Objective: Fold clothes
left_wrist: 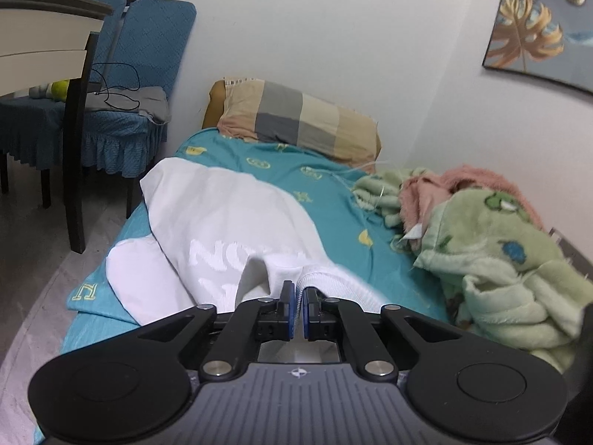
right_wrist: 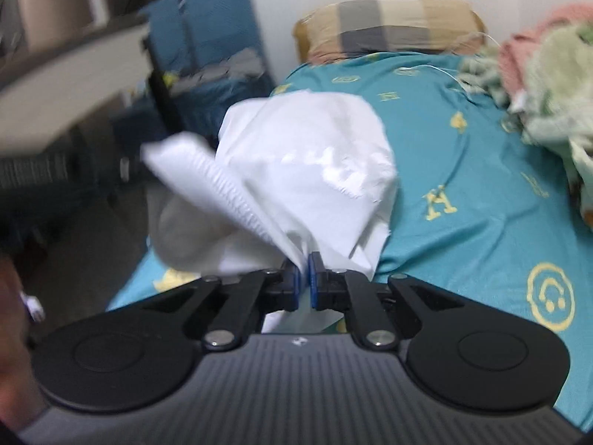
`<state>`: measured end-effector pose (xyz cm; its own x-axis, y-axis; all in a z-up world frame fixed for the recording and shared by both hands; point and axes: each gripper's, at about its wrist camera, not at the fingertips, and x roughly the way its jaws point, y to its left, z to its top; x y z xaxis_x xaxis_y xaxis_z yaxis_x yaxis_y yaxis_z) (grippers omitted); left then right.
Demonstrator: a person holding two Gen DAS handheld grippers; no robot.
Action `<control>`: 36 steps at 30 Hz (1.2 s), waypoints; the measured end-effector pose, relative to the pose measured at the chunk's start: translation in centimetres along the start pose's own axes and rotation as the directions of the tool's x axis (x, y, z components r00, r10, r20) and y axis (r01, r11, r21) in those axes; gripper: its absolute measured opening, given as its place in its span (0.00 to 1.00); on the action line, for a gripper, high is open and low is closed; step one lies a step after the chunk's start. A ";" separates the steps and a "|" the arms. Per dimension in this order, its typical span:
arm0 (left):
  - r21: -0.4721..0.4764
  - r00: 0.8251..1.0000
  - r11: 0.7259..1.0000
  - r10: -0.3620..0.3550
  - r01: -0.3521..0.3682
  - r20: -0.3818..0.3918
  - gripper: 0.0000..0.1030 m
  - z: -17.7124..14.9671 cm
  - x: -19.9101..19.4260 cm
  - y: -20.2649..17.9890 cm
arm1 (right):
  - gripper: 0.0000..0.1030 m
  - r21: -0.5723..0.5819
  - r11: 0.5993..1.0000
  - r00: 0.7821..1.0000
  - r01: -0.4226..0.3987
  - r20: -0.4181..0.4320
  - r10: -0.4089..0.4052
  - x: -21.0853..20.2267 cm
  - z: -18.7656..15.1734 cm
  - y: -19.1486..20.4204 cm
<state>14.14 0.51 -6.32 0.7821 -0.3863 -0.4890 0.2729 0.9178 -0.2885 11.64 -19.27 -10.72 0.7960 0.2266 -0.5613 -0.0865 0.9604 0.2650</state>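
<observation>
left gripper (left_wrist: 299, 291): jaws clamped on ribbed edge of white garment (left_wrist: 222, 222) | right gripper (right_wrist: 304, 272): jaws pinched on same garment | garment spreads ahead of both over teal bedsheet (left_wrist: 333, 193)

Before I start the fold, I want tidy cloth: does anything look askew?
Yes. The white shirt hangs bunched from the right tool, and a sleeve droops over the bed's edge.

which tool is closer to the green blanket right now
Left, as far as the views show. The left tool, shut on the white shirt, has the green blanket close beside it. The right tool, also gripping the shirt, sees it farther off.
</observation>
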 end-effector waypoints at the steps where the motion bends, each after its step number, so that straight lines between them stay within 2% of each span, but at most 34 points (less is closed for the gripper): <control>1: 0.012 1.000 1.000 0.011 -0.011 -0.007 0.08 -0.3 0.2 -0.3 | 0.07 0.019 1.000 1.000 0.003 0.022 -0.003 -0.4 0.3 -0.4; 3: 0.036 0.999 0.999 0.035 -0.034 -0.020 0.13 -1.0 0.6 -0.8 | 0.07 0.047 0.999 0.997 0.005 0.072 -0.008 -1.4 0.9 -0.9; 7: 0.121 0.989 0.985 0.132 -0.123 -0.068 0.21 -3.0 1.7 -2.0 | 0.07 0.104 0.994 0.988 -0.011 0.155 -0.005 -2.9 1.3 -1.8; 9: 0.152 0.977 0.974 0.183 -0.166 -0.107 0.23 -4.2 2.5 -2.7 | 0.07 0.123 0.992 0.982 -0.015 0.190 -0.008 -3.4 1.6 -2.1; 11: 0.170 0.959 0.959 0.251 -0.228 -0.130 0.29 -5.0 3.1 -3.1 | 0.07 0.134 0.991 0.977 -0.016 0.211 -0.013 -3.7 2.0 -2.4; 13: 0.139 0.946 0.951 0.295 -0.277 -0.132 0.32 -5.1 3.3 -2.7 | 0.07 0.140 0.990 0.974 -0.014 0.226 -0.018 -4.0 2.3 -2.7; 16: 0.001 0.951 0.960 0.277 -0.279 -0.135 0.33 -4.4 3.1 -0.9 | 0.07 0.164 0.986 0.970 -0.031 0.243 -0.010 -4.4 2.6 -3.3; 18: -0.096 0.964 0.964 0.234 -0.247 -0.129 0.33 -4.0 2.5 0.5 | 0.07 0.176 0.983 0.969 -0.045 0.249 0.000 -4.6 2.8 -3.7; 21: -0.185 0.982 0.966 0.162 -0.179 -0.102 0.32 -3.4 1.8 1.3 | 0.07 0.191 0.980 0.968 -0.064 0.251 0.015 -4.7 2.9 -4.1; 26: -0.244 0.997 0.968 0.054 -0.065 -0.050 0.33 -2.8 1.2 1.0 | 0.07 0.200 0.976 0.972 -0.087 0.234 0.039 -4.7 3.0 -4.3; 29: -0.259 0.998 0.965 0.040 -0.051 -0.047 0.37 -2.9 1.4 1.0 | 0.07 0.213 0.972 0.974 -0.101 0.221 0.053 -4.5 2.9 -4.4; 32: -0.300 0.994 0.951 0.052 -0.079 -0.098 0.36 -3.2 2.6 2.0 | 0.07 0.217 0.970 0.974 -0.110 0.217 0.062 -4.4 2.8 -4.5; 33: -0.317 0.992 0.945 0.052 -0.087 -0.116 0.36 -3.3 3.0 2.4 | 0.07 0.217 0.970 0.974 -0.110 0.216 0.062 -4.4 2.8 -4.5; 35: -0.330 0.988 0.937 0.067 -0.109 -0.137 0.25 -3.4 3.3 3.3 | 0.07 0.212 0.973 0.976 -0.093 0.212 0.047 -4.3 2.8 -4.5; 36: -0.333 0.988 0.936 0.072 -0.113 -0.134 0.16 -3.4 3.2 3.7 | 0.06 0.204 0.976 0.978 -0.074 0.205 0.031 -4.2 2.9 -4.5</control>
<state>15.80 2.39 -11.76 0.7179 -0.3279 -0.6141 -0.0196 0.8722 -0.4887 10.39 -25.00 -7.30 0.8986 0.2185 -0.3805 -0.0208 0.8874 0.4605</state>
